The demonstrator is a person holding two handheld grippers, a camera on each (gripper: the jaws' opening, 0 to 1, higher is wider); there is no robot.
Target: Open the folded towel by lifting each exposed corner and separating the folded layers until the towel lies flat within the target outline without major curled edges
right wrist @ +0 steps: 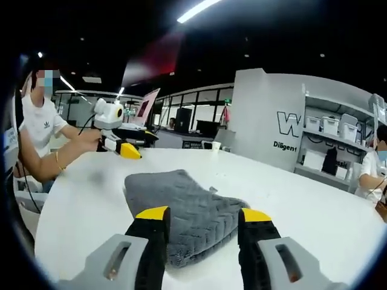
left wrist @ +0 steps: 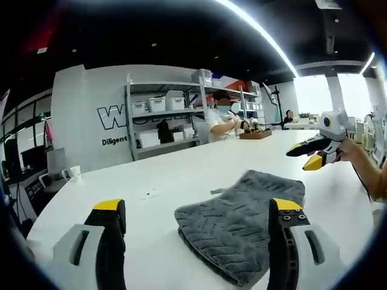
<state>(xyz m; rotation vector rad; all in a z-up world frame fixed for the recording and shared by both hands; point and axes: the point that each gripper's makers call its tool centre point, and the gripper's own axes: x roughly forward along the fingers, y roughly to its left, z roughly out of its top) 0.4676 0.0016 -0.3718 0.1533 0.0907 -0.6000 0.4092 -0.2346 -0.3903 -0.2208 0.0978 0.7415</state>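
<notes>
A grey folded towel (left wrist: 242,220) with a herringbone weave lies on the white table (left wrist: 175,172), several layers showing at its near edge. My left gripper (left wrist: 198,208) hovers low in front of it, jaws wide open, the right jaw over the towel's near side. The right gripper (left wrist: 311,154) hangs above the table past the towel, held by a hand. In the right gripper view the towel (right wrist: 181,202) lies just ahead of my right gripper (right wrist: 204,214), which is open with nothing held. The left gripper (right wrist: 124,149) floats beyond the towel's far corner.
A metal shelf with white bins (left wrist: 163,118) stands against the wall behind the table. A person (left wrist: 219,118) sits at the far edge by a wooden tray (left wrist: 256,135). A paper cup (right wrist: 216,145) stands near the table's far edge. The arm (right wrist: 54,154) holding the left gripper reaches in.
</notes>
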